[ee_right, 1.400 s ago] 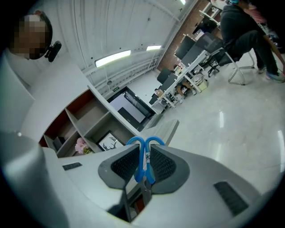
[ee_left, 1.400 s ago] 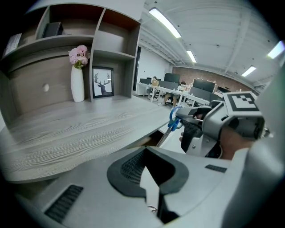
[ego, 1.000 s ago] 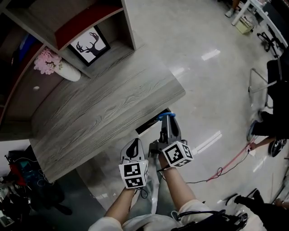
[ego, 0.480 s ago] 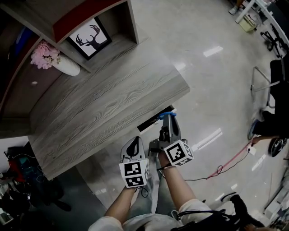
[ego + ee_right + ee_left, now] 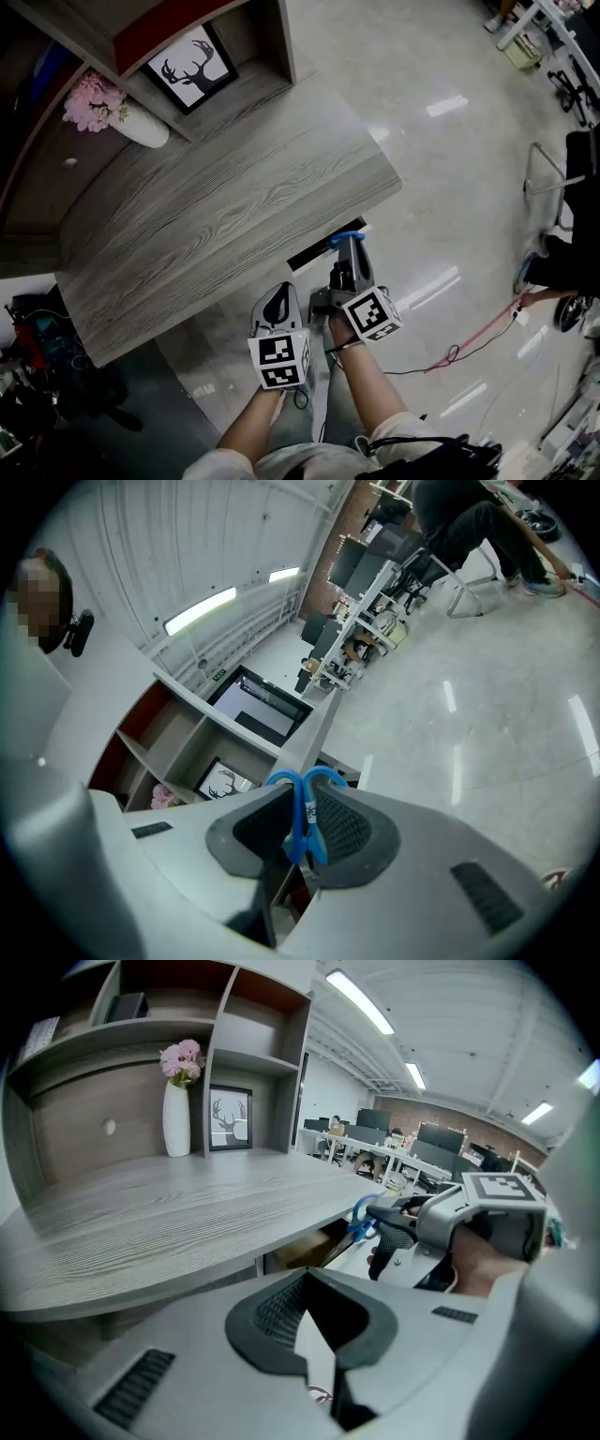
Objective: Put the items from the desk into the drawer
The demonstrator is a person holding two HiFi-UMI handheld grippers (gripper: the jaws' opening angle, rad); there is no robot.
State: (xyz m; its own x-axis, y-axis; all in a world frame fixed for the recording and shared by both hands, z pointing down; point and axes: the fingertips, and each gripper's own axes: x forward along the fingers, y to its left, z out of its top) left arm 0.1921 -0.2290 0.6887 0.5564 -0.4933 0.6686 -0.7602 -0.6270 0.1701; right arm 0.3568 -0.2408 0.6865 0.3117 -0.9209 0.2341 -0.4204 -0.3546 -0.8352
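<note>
**A:** What is held right now?

**B:** Blue scissors are pinched by their handles in the right gripper. Its jaws are pressed tight on them. Nothing is held by the left gripper. Its jaws are closed together, and it is seen just left of the right one, low in the middle of the head view.

**A:** Where is the drawer?

**B:** The drawer is seen as a dark slot under the near edge of the desk. It is pulled out only a little. The scissors are held at its right end, near the middle of the head view.

**A:** What could go wrong?

**B:** The slot looks thin, so the scissors could be bumped on the drawer front or the desk edge. If they are let go too soon, they could be dropped on the shiny floor. They are gripped only by the handles, so they could be tipped or slid out.

**A:** Is anything else left on the desk?

**B:** Only a vase and a picture are seen, at the upper left.
</note>
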